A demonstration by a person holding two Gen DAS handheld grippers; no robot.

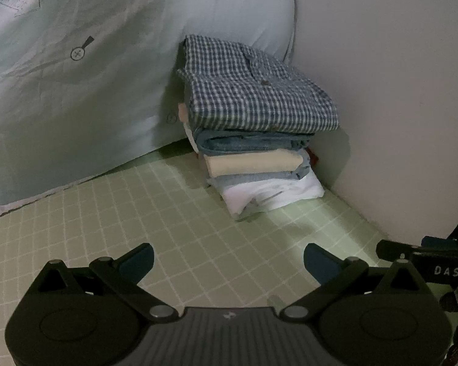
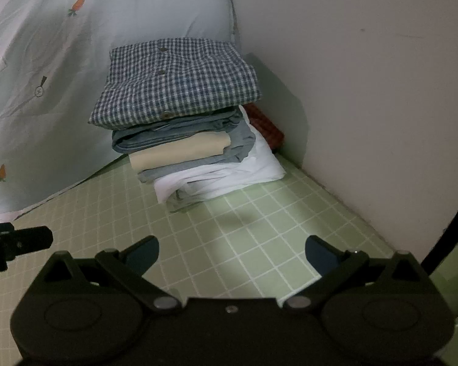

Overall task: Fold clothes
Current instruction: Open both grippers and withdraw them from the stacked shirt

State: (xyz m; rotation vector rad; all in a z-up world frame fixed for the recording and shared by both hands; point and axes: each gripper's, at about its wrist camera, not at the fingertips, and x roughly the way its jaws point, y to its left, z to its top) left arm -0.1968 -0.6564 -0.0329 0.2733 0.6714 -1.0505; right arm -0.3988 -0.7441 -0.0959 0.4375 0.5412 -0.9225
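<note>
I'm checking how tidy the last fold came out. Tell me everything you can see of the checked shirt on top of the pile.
The checked shirt is blue and white woven cloth with a buttoned placket of brown buttons facing up. It lies folded into a rough rectangle, flat, on top of the pile, resting on a folded denim piece and overhanging it slightly. Its far edge sits against the quilt. No fingers touch it.

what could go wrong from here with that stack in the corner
1. The stack of folded clothes looks uneven: the checked shirt on top overhangs the layers below, so another garment or a nudge might tip it.
2. The white garment at the bottom sticks out loosely and could snag.
3. Both the left gripper and right gripper are open and empty.
</note>
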